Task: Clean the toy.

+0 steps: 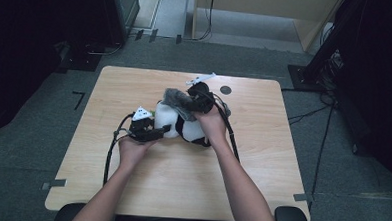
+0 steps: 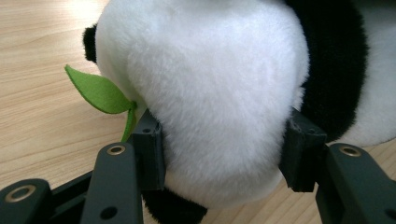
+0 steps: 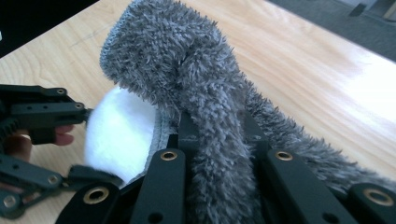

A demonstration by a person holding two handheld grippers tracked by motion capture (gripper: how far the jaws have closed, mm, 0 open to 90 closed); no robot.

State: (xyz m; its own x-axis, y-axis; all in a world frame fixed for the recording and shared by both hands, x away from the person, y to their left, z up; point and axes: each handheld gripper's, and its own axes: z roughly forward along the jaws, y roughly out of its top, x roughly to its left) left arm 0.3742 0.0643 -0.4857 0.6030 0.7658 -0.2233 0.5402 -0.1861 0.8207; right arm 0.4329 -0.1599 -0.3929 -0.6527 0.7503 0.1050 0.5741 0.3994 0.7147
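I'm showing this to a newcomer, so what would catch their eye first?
Probably the plush panda mid-table, clamped by the left hand-held gripper at its white body. Next, the fuzzy grey cloth pinched in the right hand-held gripper just above the panda. A small green leaf sticks out beside the left pad.

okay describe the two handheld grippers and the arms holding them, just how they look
Both the left gripper and the right gripper are black, with linkage jaws dotted by brass-coloured rivets. Each carries a pale three-cornered plate on top and trails a black cable. The person's forearms are bare, with no sleeves showing.
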